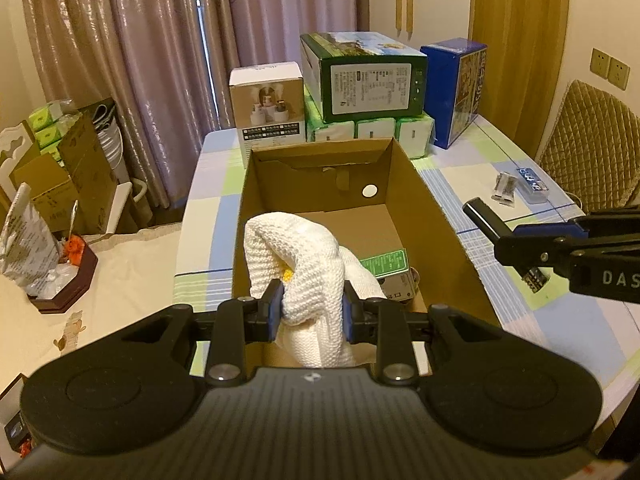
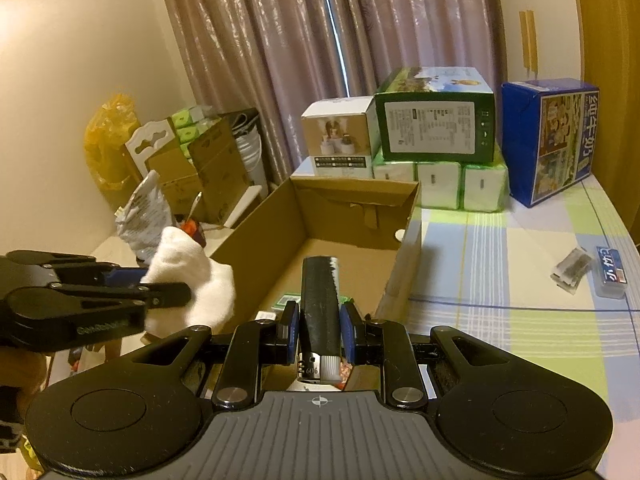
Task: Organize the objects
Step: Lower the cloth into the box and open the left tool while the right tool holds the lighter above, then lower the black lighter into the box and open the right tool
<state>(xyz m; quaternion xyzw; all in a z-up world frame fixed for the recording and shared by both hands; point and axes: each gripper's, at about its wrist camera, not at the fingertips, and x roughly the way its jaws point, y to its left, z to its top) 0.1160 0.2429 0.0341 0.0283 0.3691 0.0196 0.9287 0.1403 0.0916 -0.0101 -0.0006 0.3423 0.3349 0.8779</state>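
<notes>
- The left claw is clamping a white knitted cloth, holding it above the near end of the open cardboard box.
- The right claw is gripping a black lighter upright, hovering over the box's near right corner.
- A small green-labelled box is lying inside the cardboard box.
- A blue case and a clear packet are resting on the checked tabletop, far right.

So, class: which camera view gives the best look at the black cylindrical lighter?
The right wrist view: the black cylindrical lighter runs centrally between the right gripper pads, metal head visible. The left wrist view shows only its tip at the edge.
</notes>
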